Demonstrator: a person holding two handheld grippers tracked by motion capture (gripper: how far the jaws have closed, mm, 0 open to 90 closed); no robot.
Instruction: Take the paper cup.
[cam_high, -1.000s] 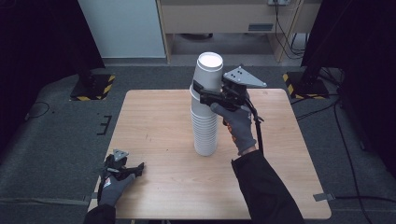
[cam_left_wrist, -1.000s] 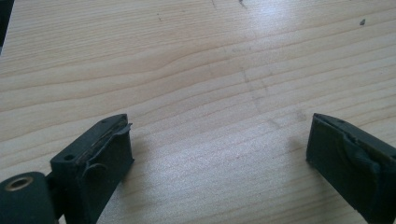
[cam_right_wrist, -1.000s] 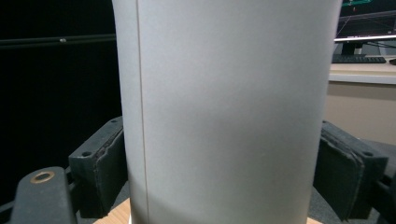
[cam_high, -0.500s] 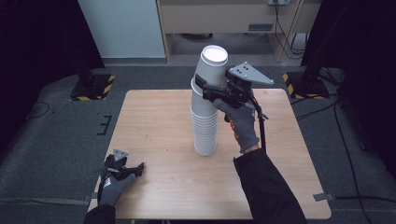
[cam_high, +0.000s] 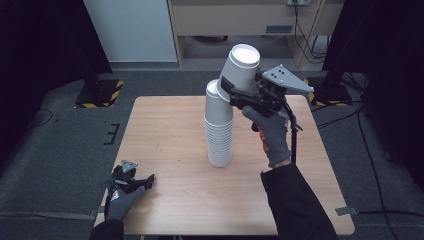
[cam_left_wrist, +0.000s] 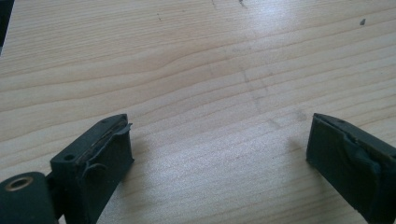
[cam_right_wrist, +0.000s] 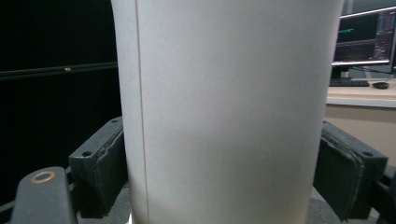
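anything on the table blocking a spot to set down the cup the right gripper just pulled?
Nothing visible. The right gripper holds the lifted cup tilted above the cup stack. The table around the stack is bare wood, apart from the left gripper near its front-left edge.

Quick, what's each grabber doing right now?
Left gripper: open, holding nothing, low over the table.
Right gripper: closed on a white cup, tilted above the cup stack.
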